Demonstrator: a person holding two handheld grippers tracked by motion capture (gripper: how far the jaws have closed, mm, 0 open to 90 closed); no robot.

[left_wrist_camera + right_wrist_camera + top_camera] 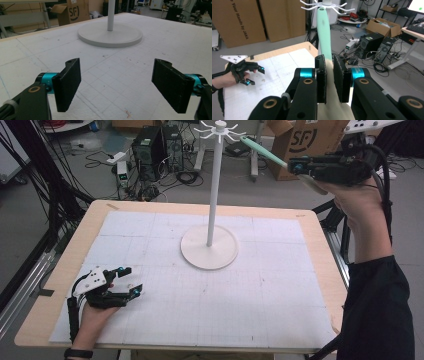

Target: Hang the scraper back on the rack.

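a: where's the utensil?

b: the mint-green-handled utensil [262, 151] is up in the air, clamped between the jaws of the right gripper [329, 75], its handle tip right at the white hook crown [220, 130] of the stand [214, 195]. i can't tell whether it hangs on a hook yet.

a: so how far along?

b: late, i'd judge: it's lifted and carried to the rack; hooking it and letting go remain.

a: and the other hand?

b: the left gripper [127, 281] rests on the white gridded mat [260, 300], jaws wide apart, holding nothing, well apart from the stand's round base [110, 37].
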